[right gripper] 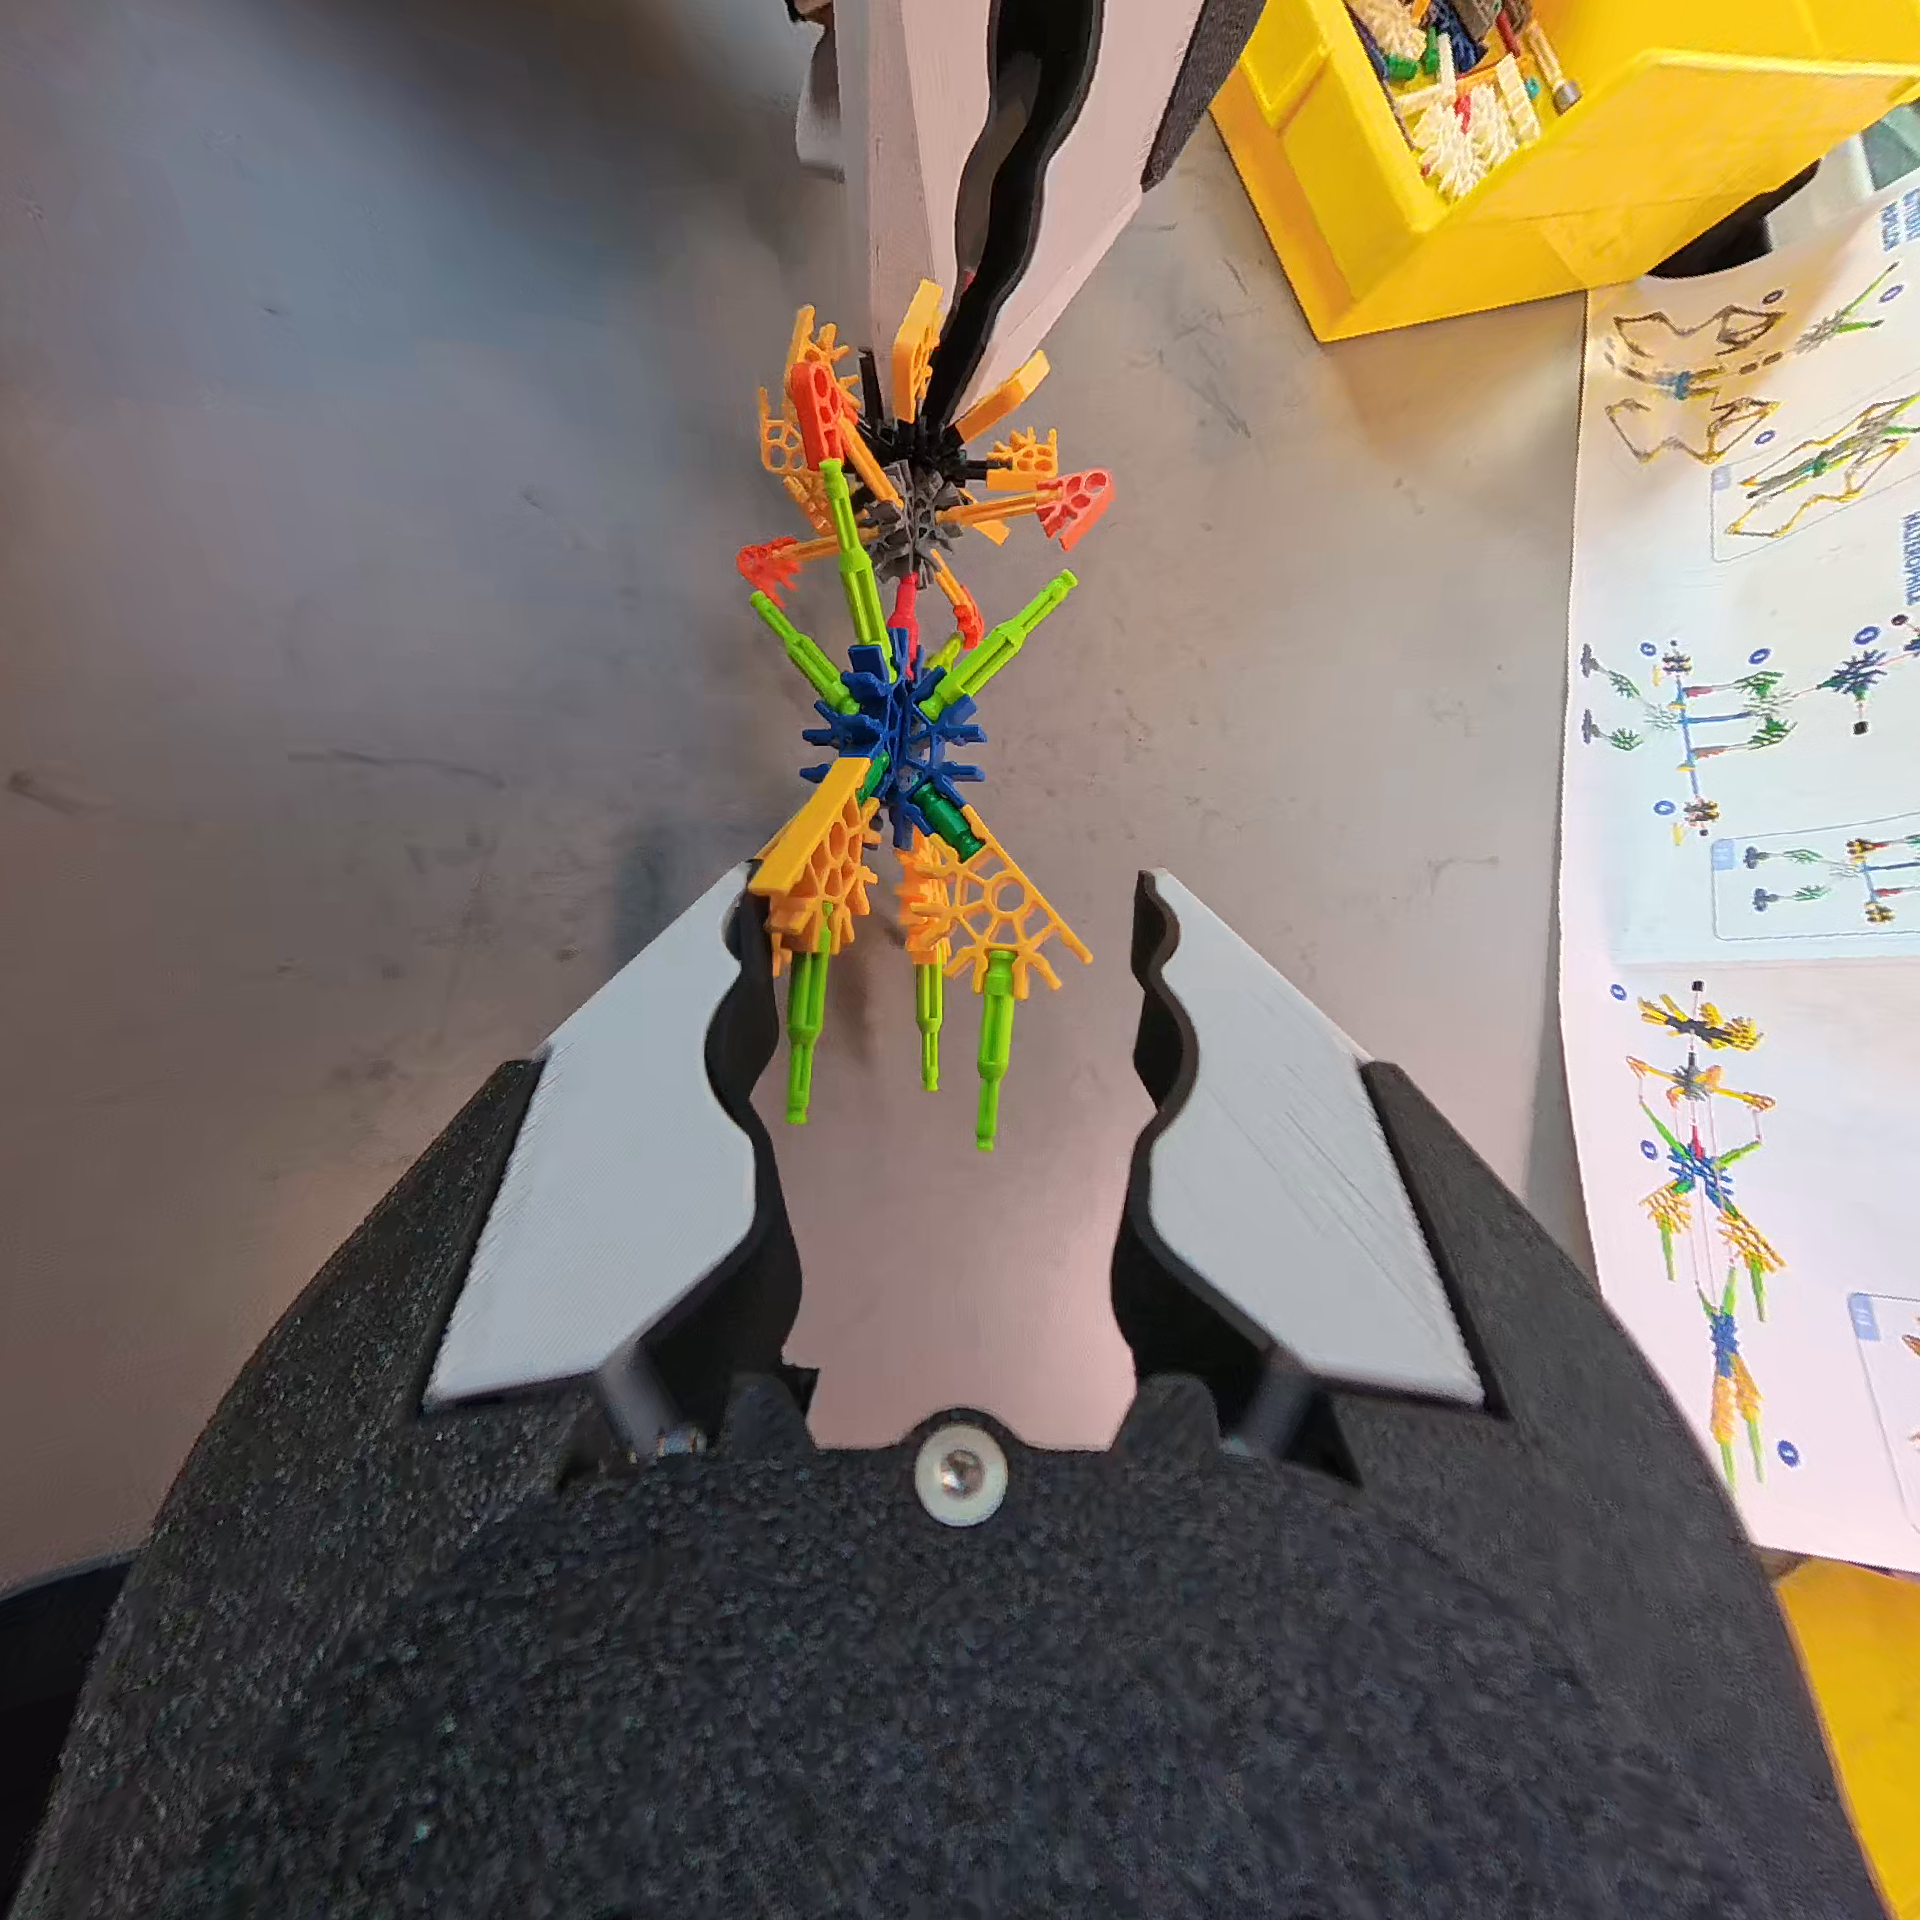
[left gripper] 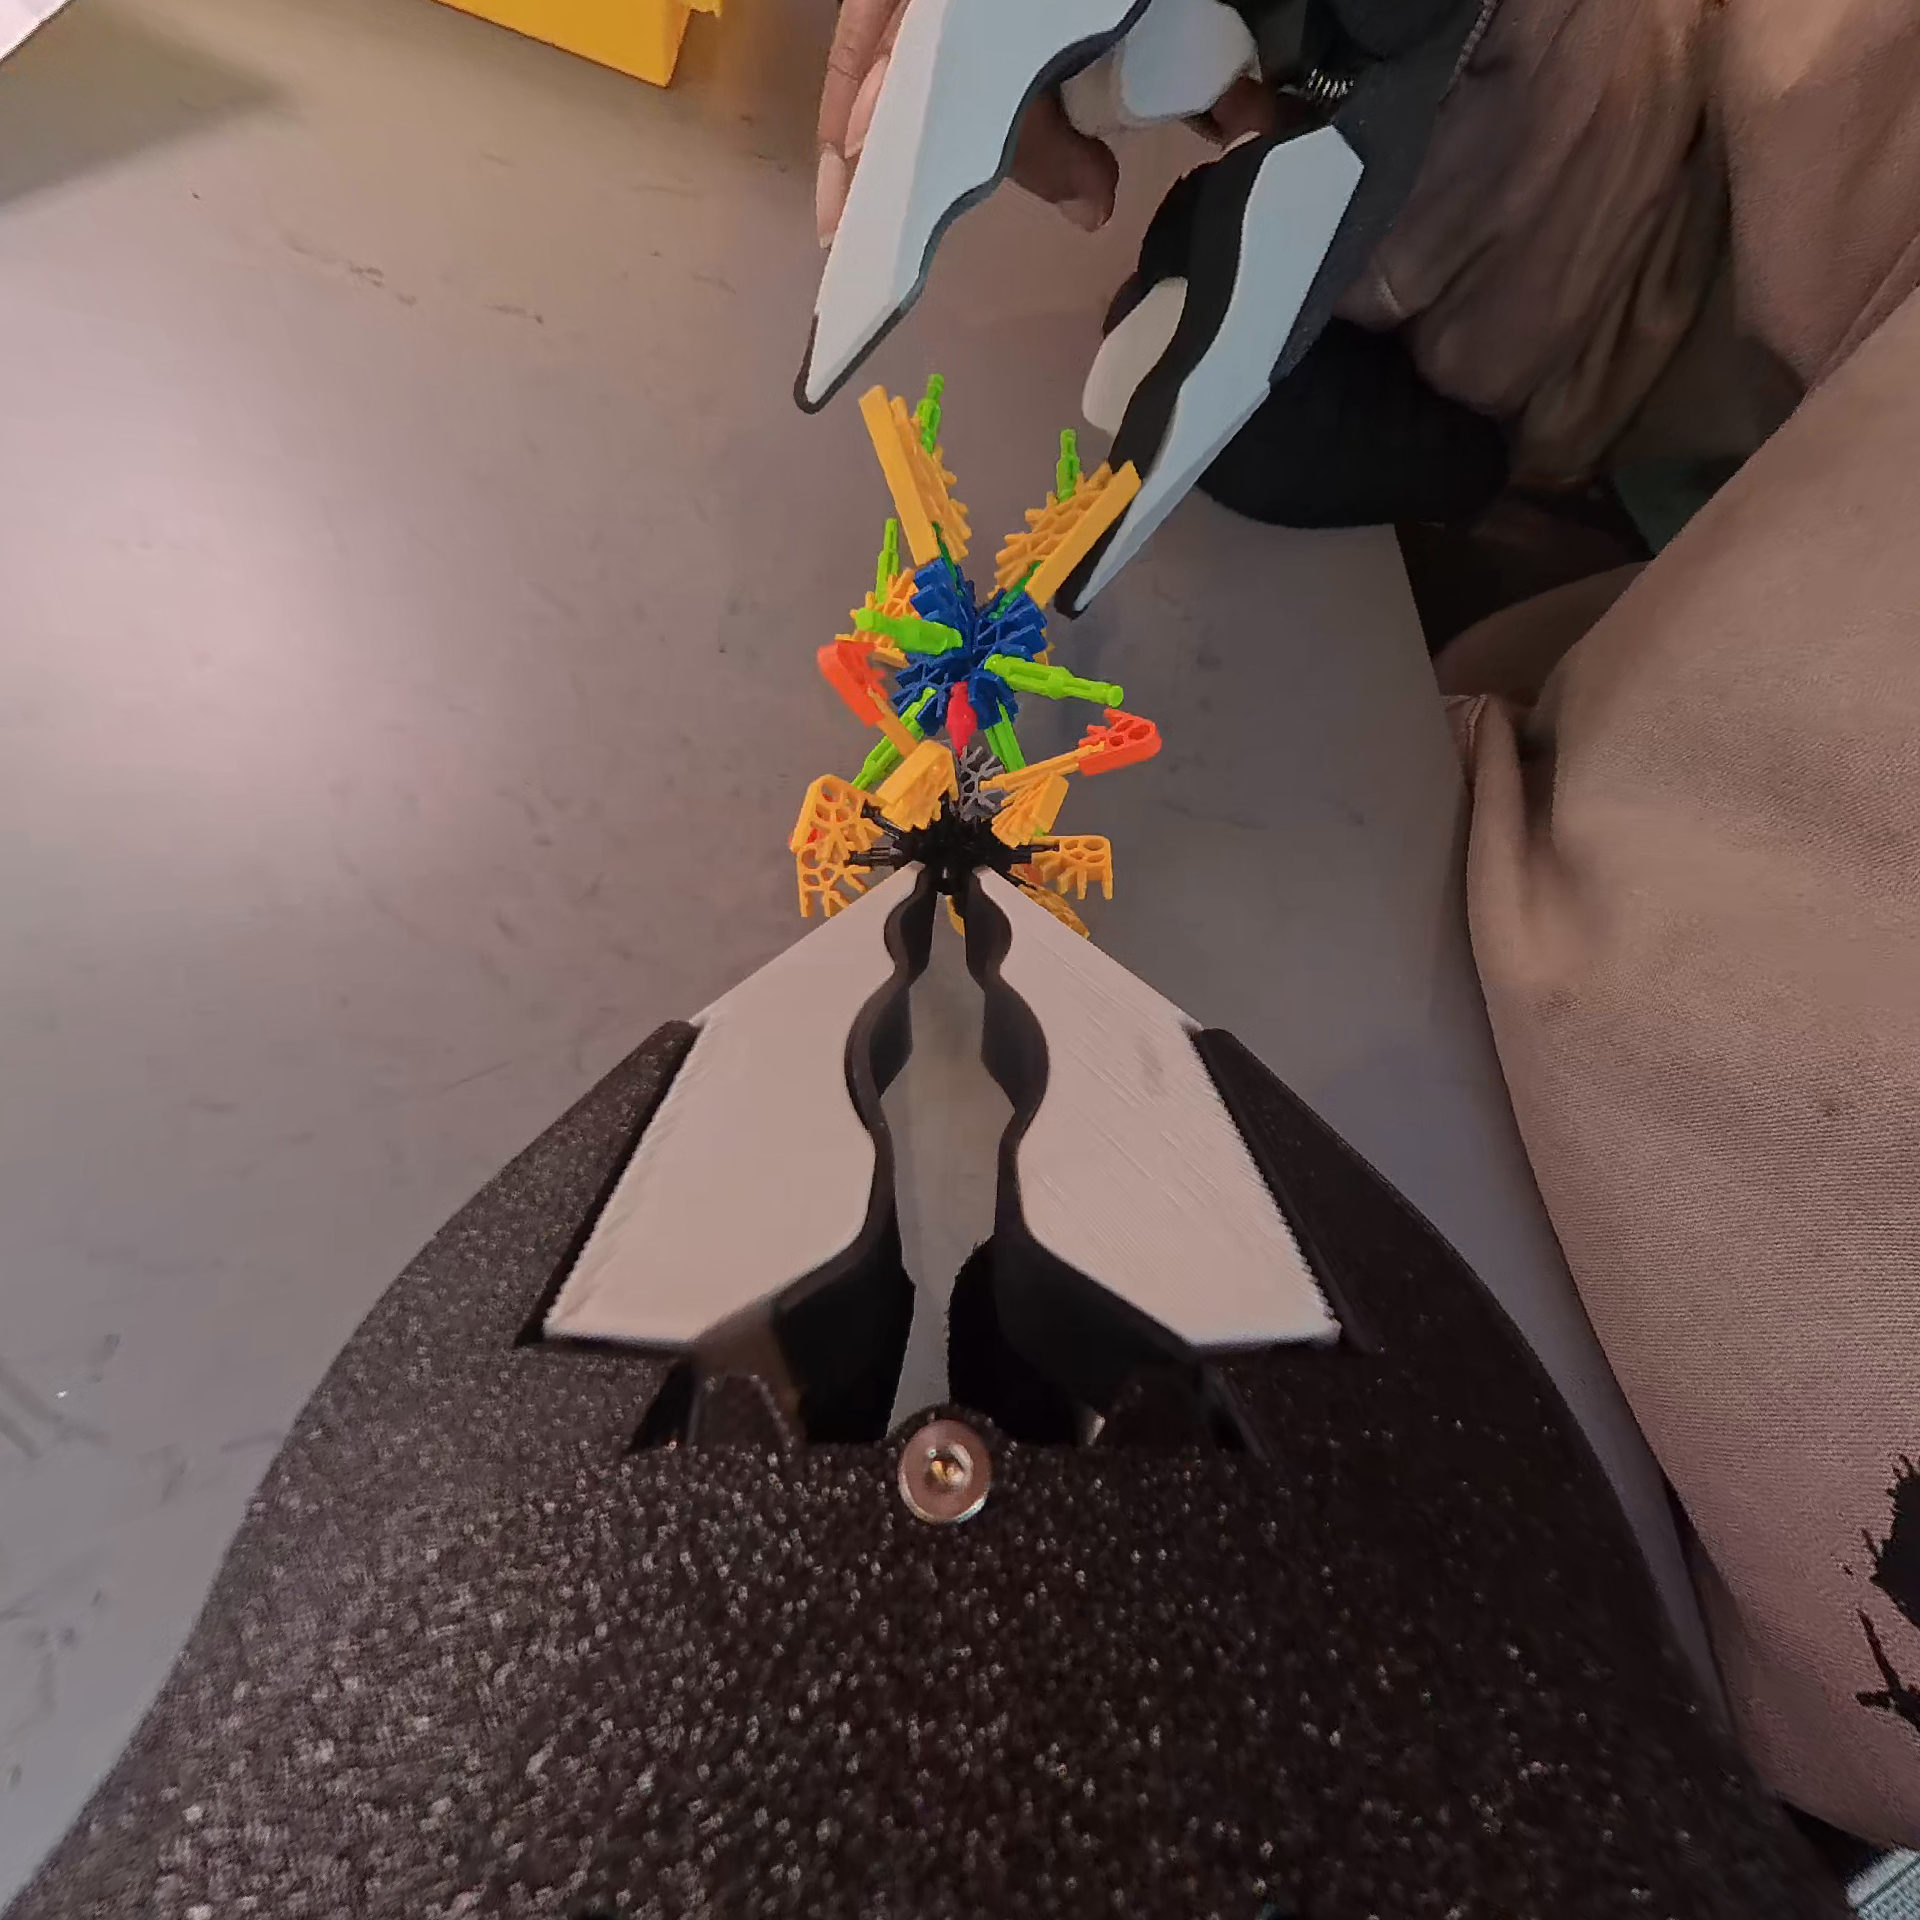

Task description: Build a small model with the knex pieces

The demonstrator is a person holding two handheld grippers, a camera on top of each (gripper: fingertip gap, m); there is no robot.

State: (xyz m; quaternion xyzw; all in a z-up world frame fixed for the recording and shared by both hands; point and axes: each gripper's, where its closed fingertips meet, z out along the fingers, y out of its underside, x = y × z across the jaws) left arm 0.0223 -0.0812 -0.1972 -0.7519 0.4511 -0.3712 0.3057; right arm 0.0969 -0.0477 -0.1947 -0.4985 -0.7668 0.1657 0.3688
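A toy model of plastic rods and snowflake connectors (left gripper: 961, 675) hangs above the grey table, with blue, black, grey, yellow, orange and green parts. My left gripper (left gripper: 948, 878) is shut on the model's black connector end; it shows from the far side in the right wrist view (right gripper: 951, 400). My right gripper (right gripper: 940, 899) is open, its jaws astride the yellow and green end of the model (right gripper: 894, 727). Its left finger (right gripper: 743, 914) touches a yellow piece. In the left wrist view the right gripper (left gripper: 940, 499) comes in from above, a hand behind it.
A yellow bin (right gripper: 1507, 156) of loose parts stands at the back right. A printed instruction sheet (right gripper: 1745, 831) lies along the right side of the table. A person's brown clothing (left gripper: 1683, 727) fills the right of the left wrist view. Another yellow box (left gripper: 613, 31) sits far off. About 9 cm separates my left fingertips from my right.
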